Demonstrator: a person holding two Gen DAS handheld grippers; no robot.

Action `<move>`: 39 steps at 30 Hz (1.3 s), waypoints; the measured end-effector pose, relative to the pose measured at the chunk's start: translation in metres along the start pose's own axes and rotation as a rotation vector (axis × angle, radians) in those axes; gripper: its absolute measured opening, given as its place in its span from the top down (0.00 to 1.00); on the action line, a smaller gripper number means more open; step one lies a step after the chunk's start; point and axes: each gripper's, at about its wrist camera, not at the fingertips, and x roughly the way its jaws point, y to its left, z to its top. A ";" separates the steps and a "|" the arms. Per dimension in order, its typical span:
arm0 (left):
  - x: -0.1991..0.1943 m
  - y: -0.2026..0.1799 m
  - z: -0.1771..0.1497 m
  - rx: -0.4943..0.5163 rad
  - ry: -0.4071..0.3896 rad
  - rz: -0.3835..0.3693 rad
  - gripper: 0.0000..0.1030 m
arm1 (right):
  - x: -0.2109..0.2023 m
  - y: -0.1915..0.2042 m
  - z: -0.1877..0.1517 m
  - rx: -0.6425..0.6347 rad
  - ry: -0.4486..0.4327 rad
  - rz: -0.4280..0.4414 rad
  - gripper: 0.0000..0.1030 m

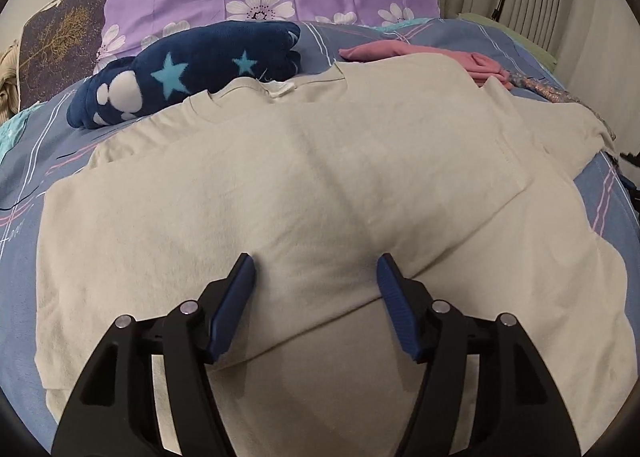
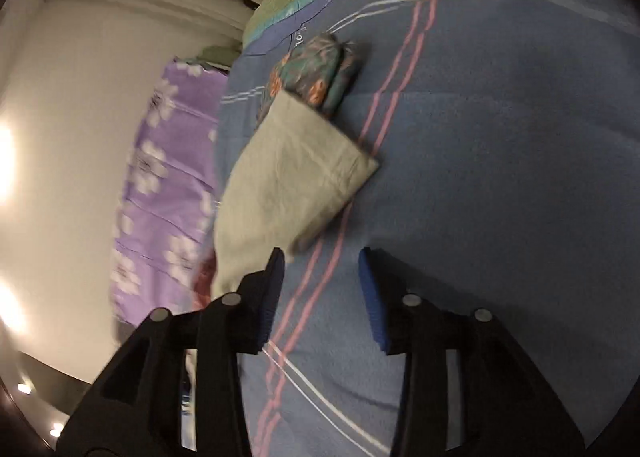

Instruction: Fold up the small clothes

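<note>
Lying under spread left fingers [image 1: 248,277], cream T-shirt [image 1: 320,177], nothing gripped

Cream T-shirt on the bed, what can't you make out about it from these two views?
- Left wrist view: the cream T-shirt's near hem is hidden behind the left gripper.
- Neck label: too small to read.
- Right wrist view: motion blur; only a sleeve shows, beside the right gripper.
</note>
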 end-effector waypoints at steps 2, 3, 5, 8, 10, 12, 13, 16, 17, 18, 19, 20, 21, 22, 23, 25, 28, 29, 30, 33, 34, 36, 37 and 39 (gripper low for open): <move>-0.001 -0.001 0.000 0.003 -0.002 0.005 0.37 | 0.008 -0.003 0.010 0.035 -0.014 0.037 0.52; -0.001 -0.001 0.000 0.001 -0.004 0.003 0.37 | 0.011 -0.001 0.012 0.046 -0.026 0.036 0.57; -0.001 0.001 0.000 -0.006 -0.007 -0.007 0.36 | 0.018 0.006 0.014 0.065 -0.041 0.014 0.86; -0.002 0.002 0.000 -0.011 -0.010 -0.017 0.36 | 0.011 0.038 0.001 0.020 -0.112 -0.009 0.94; -0.001 0.001 0.000 -0.010 -0.009 -0.021 0.34 | 0.008 0.083 -0.020 -0.128 -0.116 0.019 0.94; -0.001 0.001 0.000 -0.010 -0.009 -0.026 0.32 | 0.009 0.141 -0.059 -0.317 -0.085 0.063 0.94; -0.001 0.001 0.000 -0.010 -0.010 -0.028 0.32 | 0.011 0.162 -0.072 -0.380 -0.063 0.098 0.94; -0.002 0.002 0.000 -0.017 -0.014 -0.039 0.31 | 0.037 0.240 -0.155 -0.605 0.094 0.245 0.94; -0.002 0.003 -0.001 -0.019 -0.015 -0.043 0.31 | 0.044 0.254 -0.179 -0.654 0.141 0.272 0.94; -0.002 0.003 -0.001 -0.023 -0.017 -0.049 0.31 | 0.054 0.268 -0.207 -0.707 0.199 0.305 0.94; -0.003 0.004 -0.001 -0.028 -0.020 -0.055 0.31 | 0.070 0.282 -0.242 -0.765 0.282 0.337 0.94; -0.004 0.005 -0.001 -0.032 -0.023 -0.062 0.31 | 0.082 0.289 -0.269 -0.801 0.342 0.345 0.94; -0.004 0.006 -0.002 -0.037 -0.025 -0.069 0.31 | 0.093 0.292 -0.293 -0.833 0.401 0.340 0.94; -0.005 0.009 -0.002 -0.047 -0.030 -0.083 0.31 | 0.109 0.291 -0.319 -0.870 0.470 0.324 0.94; -0.007 0.012 -0.002 -0.065 -0.037 -0.103 0.31 | 0.122 0.289 -0.336 -0.899 0.521 0.304 0.94; -0.012 0.020 -0.003 -0.108 -0.051 -0.146 0.31 | 0.145 0.273 -0.363 -0.941 0.600 0.240 0.94; -0.022 0.031 -0.002 -0.183 -0.070 -0.249 0.31 | 0.152 0.235 -0.377 -0.936 0.661 0.174 0.94; -0.025 0.033 0.002 -0.208 -0.077 -0.294 0.31 | 0.155 0.228 -0.380 -0.935 0.666 0.165 0.94; -0.026 0.034 0.005 -0.228 -0.084 -0.323 0.31 | 0.153 0.221 -0.380 -0.933 0.670 0.161 0.94; -0.024 0.032 0.021 -0.294 -0.079 -0.425 0.31 | 0.149 0.215 -0.391 -0.937 0.683 0.172 0.94; -0.020 0.030 0.026 -0.309 -0.067 -0.449 0.30 | 0.144 0.214 -0.395 -0.964 0.675 0.179 0.94; -0.010 0.023 0.036 -0.335 -0.031 -0.470 0.27 | 0.132 0.211 -0.408 -1.019 0.659 0.191 0.93; -0.005 0.021 0.039 -0.346 -0.014 -0.468 0.27 | 0.131 0.211 -0.413 -1.045 0.657 0.199 0.92; 0.009 0.018 0.046 -0.378 0.026 -0.469 0.27 | 0.130 0.211 -0.418 -1.071 0.665 0.204 0.92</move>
